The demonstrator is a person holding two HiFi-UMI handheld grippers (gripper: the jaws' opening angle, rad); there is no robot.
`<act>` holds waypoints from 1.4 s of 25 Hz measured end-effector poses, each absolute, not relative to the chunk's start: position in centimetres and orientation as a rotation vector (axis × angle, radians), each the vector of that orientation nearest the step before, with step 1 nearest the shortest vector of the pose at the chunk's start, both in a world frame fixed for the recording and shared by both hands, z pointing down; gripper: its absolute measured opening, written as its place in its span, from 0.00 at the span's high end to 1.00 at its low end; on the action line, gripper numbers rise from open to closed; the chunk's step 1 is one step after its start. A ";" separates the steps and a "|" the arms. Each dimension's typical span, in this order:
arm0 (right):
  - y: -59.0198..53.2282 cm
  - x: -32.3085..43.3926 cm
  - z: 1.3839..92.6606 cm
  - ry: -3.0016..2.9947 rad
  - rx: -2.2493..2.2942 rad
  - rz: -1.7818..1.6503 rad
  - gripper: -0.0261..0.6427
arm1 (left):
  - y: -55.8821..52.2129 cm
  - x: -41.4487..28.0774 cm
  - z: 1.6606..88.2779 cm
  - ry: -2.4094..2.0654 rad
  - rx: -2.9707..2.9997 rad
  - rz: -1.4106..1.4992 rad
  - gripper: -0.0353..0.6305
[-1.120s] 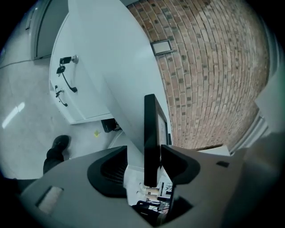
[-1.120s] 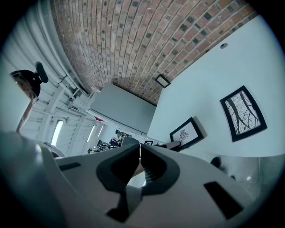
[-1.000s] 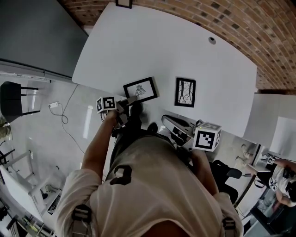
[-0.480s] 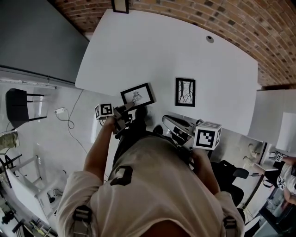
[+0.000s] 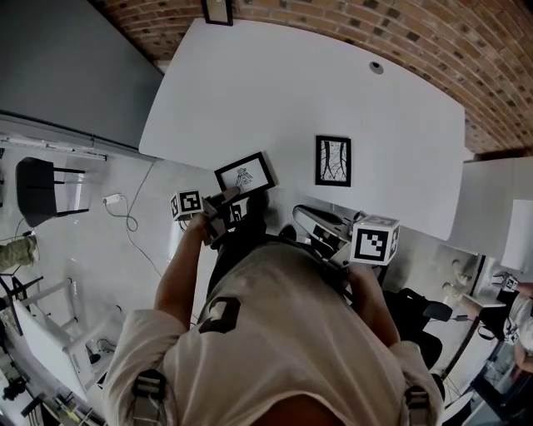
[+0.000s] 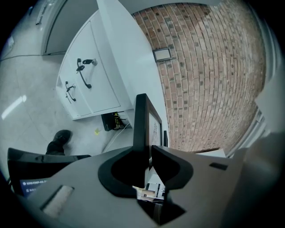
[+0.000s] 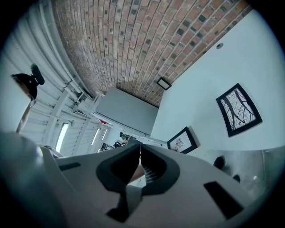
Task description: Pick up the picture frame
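1. Black, and pressed together on nothing, the right claw [image 5: 298, 215] hangs close by the person's chest, at four o'clock of the work.
2. The left claw [image 5: 231, 195] is the nearer hand to the job. Its jaws have just been closing and now stand only narrowly apart, pinching the near end of the picture frame [image 5: 246, 173].
3. From that claw the picture frame lies towards two o'clock. Its long axis runs eight to two, roughly in line with the claw, so all its length hangs beyond the grip. The left gripper view shows it edge-on between the pads.
4. It sits at the near edge of the white table [image 5: 275, 83], around seven o'clock of the top. Its far end is probably lifted clear, though I cannot be sure.
5. A second frame [image 5: 333, 160] lies flat at three o'clock, well apart.
6. Farthest off, at twelve, a small frame [image 5: 218, 10] stands by the brick wall [image 5: 350, 33].
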State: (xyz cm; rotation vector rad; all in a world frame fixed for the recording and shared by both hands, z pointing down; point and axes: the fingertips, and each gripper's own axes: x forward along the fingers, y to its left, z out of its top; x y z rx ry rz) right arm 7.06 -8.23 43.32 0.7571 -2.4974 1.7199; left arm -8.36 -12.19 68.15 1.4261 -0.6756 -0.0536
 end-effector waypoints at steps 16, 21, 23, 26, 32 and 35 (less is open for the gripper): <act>-5.7 8.6 42.9 -2.506 0.743 1.699 0.95 | -9.9 -8.3 67.4 -0.718 1.414 -0.095 0.83; -4.4 8.8 42.9 -2.533 0.712 1.719 0.95 | -9.6 -7.8 66.6 -0.744 1.430 -0.111 0.86; -3.7 8.8 42.9 -2.545 0.692 1.729 0.95 | -9.3 -7.7 66.4 -0.751 1.429 -0.111 0.86; -2.6 8.7 43.1 -2.537 0.653 1.763 0.95 | -8.6 -7.8 66.1 -0.766 1.426 -0.119 0.87; -1.1 9.2 43.4 -2.538 0.625 1.745 0.95 | -7.4 -8.1 66.1 -0.796 1.408 -0.159 0.87; -0.5 9.4 43.6 -2.529 0.614 1.746 0.95 | -7.2 -7.8 65.7 -0.808 1.406 -0.175 0.88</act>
